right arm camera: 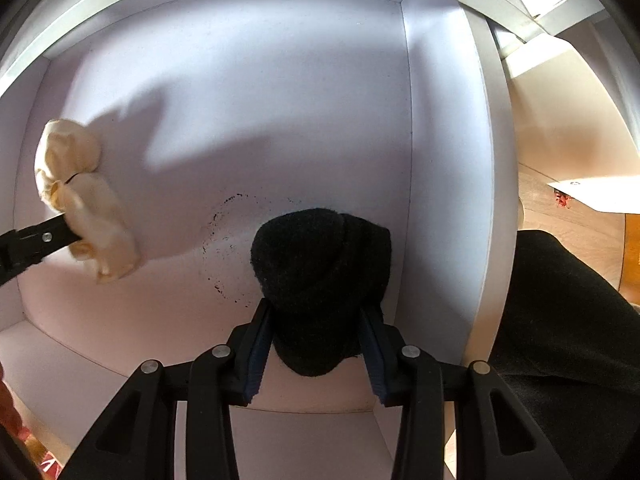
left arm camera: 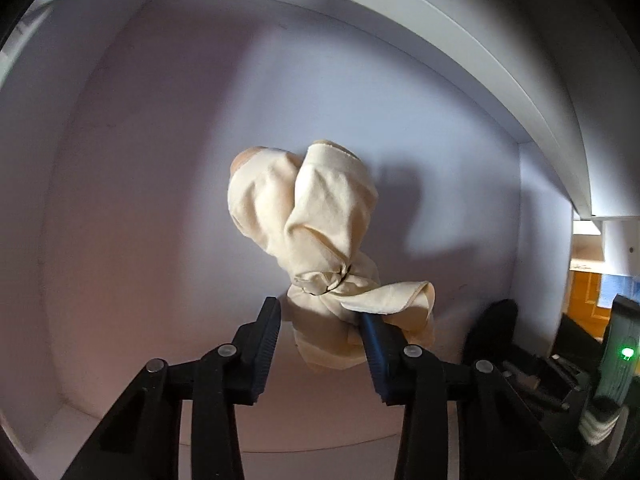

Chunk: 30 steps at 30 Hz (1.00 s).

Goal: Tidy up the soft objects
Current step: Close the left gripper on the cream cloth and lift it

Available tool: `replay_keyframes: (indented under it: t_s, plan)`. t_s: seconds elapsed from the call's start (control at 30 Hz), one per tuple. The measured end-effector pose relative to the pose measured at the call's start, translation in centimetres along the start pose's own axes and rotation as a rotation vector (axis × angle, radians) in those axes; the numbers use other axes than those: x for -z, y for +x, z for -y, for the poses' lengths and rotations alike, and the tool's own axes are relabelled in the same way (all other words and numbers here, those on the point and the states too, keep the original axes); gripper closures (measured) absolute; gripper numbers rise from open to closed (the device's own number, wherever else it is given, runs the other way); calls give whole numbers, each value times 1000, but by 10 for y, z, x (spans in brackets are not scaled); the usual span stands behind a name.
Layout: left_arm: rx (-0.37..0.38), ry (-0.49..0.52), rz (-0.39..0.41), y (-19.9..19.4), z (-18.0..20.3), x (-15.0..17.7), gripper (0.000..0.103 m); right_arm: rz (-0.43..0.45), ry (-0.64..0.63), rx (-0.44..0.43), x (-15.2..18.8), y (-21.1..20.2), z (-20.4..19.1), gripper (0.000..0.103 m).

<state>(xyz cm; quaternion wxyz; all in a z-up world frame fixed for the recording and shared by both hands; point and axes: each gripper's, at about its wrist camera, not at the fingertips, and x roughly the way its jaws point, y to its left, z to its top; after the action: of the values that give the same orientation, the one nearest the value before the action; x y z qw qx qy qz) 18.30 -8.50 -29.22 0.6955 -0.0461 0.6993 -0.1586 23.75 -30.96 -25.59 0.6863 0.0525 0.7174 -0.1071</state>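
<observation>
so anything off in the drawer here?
One thing: a ring of dark specks on the white drawer floor, just left of the black bundle in the right gripper. Looks like lint or dirt. The cream bundle sits skewed in the left gripper, a flap draped over one finger.

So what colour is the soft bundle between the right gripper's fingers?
Black. The fuzzy black bundle shows best in the right wrist view, between the right gripper fingers.

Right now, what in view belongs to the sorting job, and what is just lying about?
Job:
cream cloth bundle between the left gripper jaws
black knit bundle clamped in the right gripper
white bin

Lying about:
paper sheet on the wooden floor
</observation>
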Motion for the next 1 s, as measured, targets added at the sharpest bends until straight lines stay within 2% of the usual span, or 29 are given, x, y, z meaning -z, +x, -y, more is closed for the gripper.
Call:
replay_keyframes:
  t_s: [0.27, 0.53, 0.77, 1.0]
  plan:
    - [-76, 91, 14, -10, -23, 5, 62, 2, -23, 19, 0, 1, -7, 62]
    - [-133, 136, 17, -20, -43, 6, 70, 13, -26, 14, 4, -2, -10, 68]
    - [-210, 152, 10, -25, -53, 8, 78, -3, -14, -44, 10, -5, -11, 71]
    - [-242, 152, -7, -8, -34, 4, 84, 5, -48, -61, 10, -18, -16, 72]
